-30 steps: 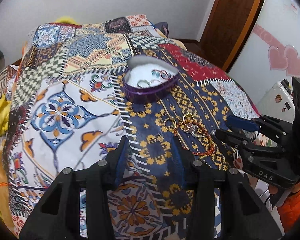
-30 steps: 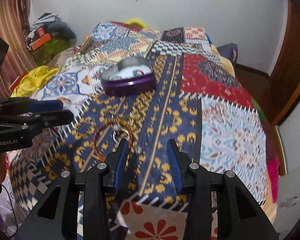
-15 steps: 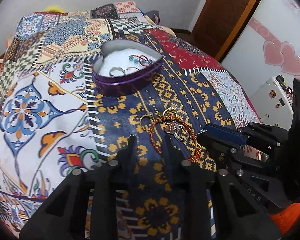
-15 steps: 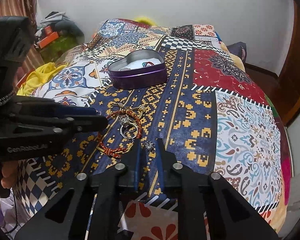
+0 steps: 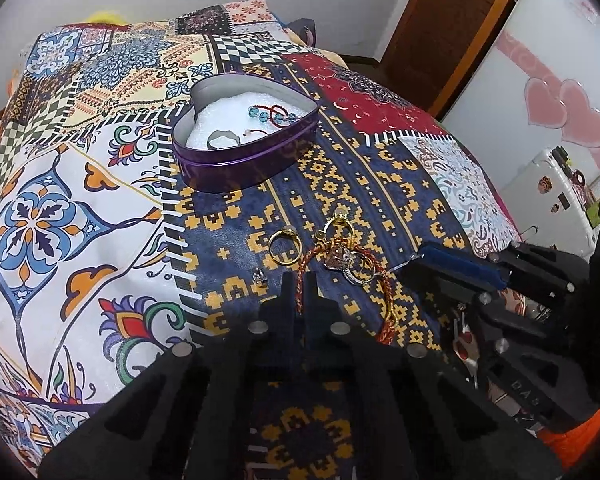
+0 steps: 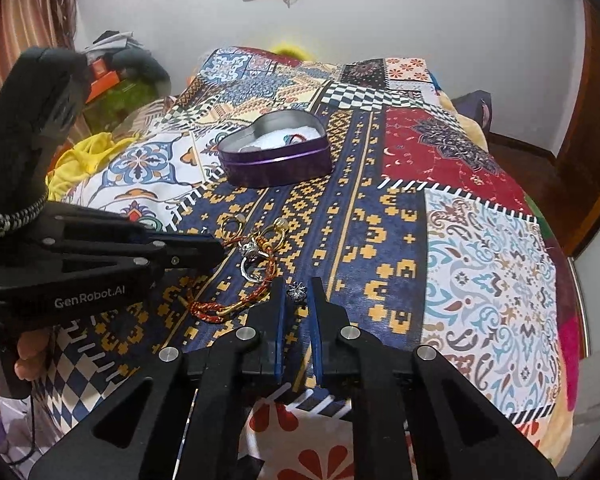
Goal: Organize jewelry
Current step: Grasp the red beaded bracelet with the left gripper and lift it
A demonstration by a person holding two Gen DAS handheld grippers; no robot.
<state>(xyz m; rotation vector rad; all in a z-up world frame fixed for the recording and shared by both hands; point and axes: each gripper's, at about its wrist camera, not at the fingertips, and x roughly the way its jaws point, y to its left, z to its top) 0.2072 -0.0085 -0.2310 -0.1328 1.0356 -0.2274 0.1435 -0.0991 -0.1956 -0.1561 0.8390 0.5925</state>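
step: double pick, both tools closing in on pieces from the loose jewelry pile on the bed (image 6: 480, 272); nothing lifted yet by the look of it.
left tool (image 5: 299, 280): jaws pinched together on the red-and-gold cord bracelet (image 5: 386, 300), gripping its near-left arc; cord runs straight between the tips.
right tool (image 6: 297, 286): closed down on the small silver stud (image 6: 297, 293), which sits right at the fingertips; pads look to be touching it on both sides, a narrow gap left only by the stud itself.
pile: gold ring (image 5: 284, 249) lies just beside the bracelet, a second gold ring (image 5: 340, 226) and a silver ring (image 5: 354, 270) overlap the bracelet loop. Another small silver stud (image 5: 261, 278) sits just left of the left tool, untouched.
target: purple heart tin (image 5: 244, 160), open, farther up the bed, well apart from the pile. Already holds a blue-bead bracelet and a silver ring on white padding.
progress: partway, my read; tin has a few pieces, several still on the quilt.
next: lift both straight up, then carry to the tin and let go over the padding.
risk: silver ring is tangled in the bracelet loop, may ride along or drop off mid-carry. Stud is tiny, grip is at the very tips, could pop out on lift. Lift slow, check both holds before moving.
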